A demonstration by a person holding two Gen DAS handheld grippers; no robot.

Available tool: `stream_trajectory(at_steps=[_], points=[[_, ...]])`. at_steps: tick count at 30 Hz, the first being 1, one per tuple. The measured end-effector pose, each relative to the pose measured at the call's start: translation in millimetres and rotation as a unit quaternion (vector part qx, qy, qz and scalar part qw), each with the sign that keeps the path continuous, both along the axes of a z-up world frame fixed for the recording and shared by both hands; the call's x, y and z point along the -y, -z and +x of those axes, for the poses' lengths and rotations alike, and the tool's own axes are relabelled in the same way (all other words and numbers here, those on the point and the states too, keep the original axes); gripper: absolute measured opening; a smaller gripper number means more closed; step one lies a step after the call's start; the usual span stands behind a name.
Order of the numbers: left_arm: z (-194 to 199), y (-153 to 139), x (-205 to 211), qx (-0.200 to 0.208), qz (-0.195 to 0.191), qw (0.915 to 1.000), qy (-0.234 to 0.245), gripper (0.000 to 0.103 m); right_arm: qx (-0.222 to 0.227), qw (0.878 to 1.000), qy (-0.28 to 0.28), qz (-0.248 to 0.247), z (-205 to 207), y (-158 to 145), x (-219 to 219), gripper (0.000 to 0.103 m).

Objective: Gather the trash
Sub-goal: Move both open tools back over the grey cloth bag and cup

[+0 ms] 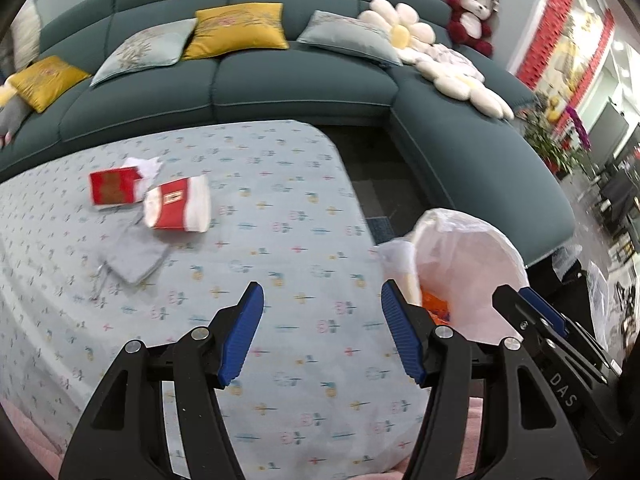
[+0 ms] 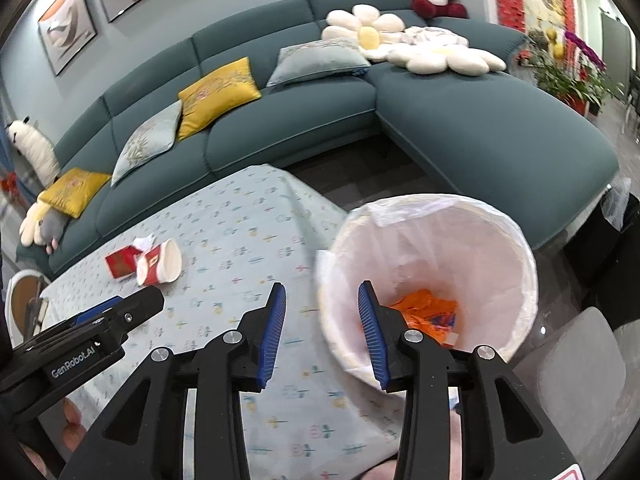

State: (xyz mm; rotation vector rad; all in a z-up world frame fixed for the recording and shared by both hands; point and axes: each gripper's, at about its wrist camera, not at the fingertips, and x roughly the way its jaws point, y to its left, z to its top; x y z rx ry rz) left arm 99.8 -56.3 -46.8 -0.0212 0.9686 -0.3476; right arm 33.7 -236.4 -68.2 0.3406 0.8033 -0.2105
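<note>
A red-and-white paper cup lies on its side on the patterned tablecloth, beside a red packet, crumpled white paper and a pale face mask. A white bin lined with a plastic bag holds an orange wrapper at the table's right edge. My left gripper is open and empty above the cloth, well short of the trash. My right gripper is open and empty at the bin's near rim. The cup and packet also show in the right wrist view.
A teal L-shaped sofa with yellow and grey cushions wraps behind and right of the table. Flower cushions and a red plush toy sit on it. Dark floor lies between table and sofa. Potted plants stand far right.
</note>
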Motion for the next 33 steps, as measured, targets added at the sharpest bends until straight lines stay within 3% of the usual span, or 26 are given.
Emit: stream_trajectory(at_steps=[4,18,27,33], points=[[6,4,-26,-0.004,0.000,0.9997,-0.022,0.058,-0.002,1.000,-0.018,-0.004,8,0,-22,0.043],[34,27,-127,-0.025,0.007,0.9945,-0.102,0.061,-0.027,0.996,-0.088,-0.003,55,13,-102,0.043],[71,58,-193,-0.057,0.002,0.9862,-0.155,0.069,-0.050,0.990,-0.132,0.003,104,33,-149,0.043],[100,80,-211,-0.077,-0.003,0.9838,-0.162,0.074,-0.067,0.987,-0.142,0.025,149,52,-169,0.043]])
